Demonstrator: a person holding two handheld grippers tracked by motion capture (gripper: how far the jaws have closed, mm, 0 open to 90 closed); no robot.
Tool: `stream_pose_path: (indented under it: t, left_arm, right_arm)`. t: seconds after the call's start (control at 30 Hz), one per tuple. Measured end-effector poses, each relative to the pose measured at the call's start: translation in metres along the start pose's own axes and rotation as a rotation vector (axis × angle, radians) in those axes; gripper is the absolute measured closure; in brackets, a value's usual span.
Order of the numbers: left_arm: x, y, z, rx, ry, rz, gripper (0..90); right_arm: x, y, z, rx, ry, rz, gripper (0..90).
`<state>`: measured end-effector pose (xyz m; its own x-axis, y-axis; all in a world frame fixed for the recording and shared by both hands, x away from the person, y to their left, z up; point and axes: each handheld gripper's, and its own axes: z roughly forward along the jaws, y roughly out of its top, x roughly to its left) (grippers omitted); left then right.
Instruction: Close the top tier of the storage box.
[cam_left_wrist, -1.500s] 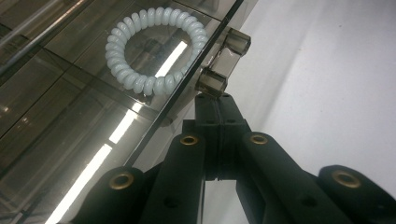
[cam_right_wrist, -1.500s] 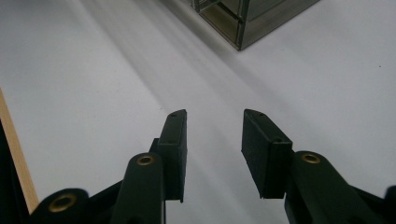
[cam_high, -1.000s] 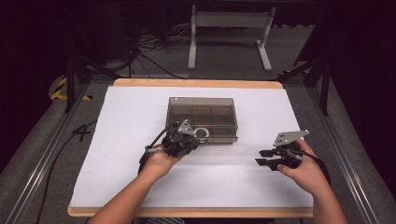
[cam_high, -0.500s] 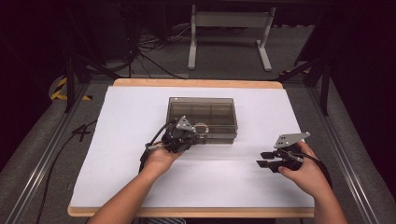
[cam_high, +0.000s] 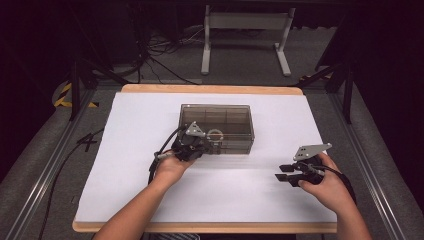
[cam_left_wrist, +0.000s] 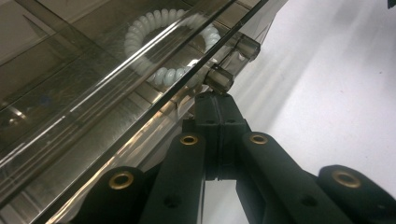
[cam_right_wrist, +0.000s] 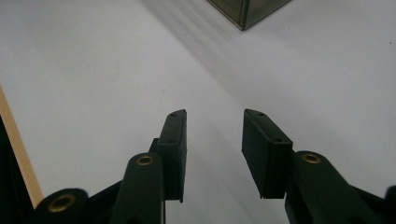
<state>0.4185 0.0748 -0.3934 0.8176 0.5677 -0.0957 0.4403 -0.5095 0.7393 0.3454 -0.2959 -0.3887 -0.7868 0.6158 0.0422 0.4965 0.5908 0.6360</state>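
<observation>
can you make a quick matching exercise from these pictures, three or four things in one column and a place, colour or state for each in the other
Things:
1. left gripper
2. right gripper
3. bracelet
4. box

Descriptions:
a. white beads, inside the box
b. open, over bare white table
c. smoky clear plastic, mid-table
d. shut, at the box's front edge

Pairs: 1-d, 2-b, 3-a, 4-c

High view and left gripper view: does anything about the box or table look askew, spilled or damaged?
Nothing stands out. The smoky clear box sits square on the white table cover, lid down, with a white beaded bracelet inside. The left hand-held gripper, jaws shut, is at the box's front latch tab. The right hand-held gripper rests open, apart.
</observation>
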Motion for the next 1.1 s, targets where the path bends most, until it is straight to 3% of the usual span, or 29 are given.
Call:
stream_pose_path:
  t: [0.23,0.77,0.83,0.97,1.1]
  left_arm:
    - [0.005,0.0,-0.005,-0.034,0.012,-0.033,90.0]
    - [0.003,0.0,-0.004,-0.065,0.052,-0.024,90.0]
    - [0.003,0.001,-0.005,-0.06,0.05,-0.025,90.0]
    - [0.008,0.001,-0.008,-0.071,-0.011,-0.062,90.0]
    - [0.003,0.002,-0.013,-0.061,-0.02,-0.031,90.0]
  right_arm:
    - [0.001,0.0,0.001,0.004,0.003,-0.001,61.4]
    - [0.001,0.001,0.002,0.003,0.002,-0.001,61.4]
    - [0.001,0.001,0.002,0.003,0.003,-0.002,61.4]
    - [0.0,0.001,0.001,-0.001,0.003,-0.001,61.4]
    - [-0.001,0.001,0.001,0.0,0.004,0.002,61.4]
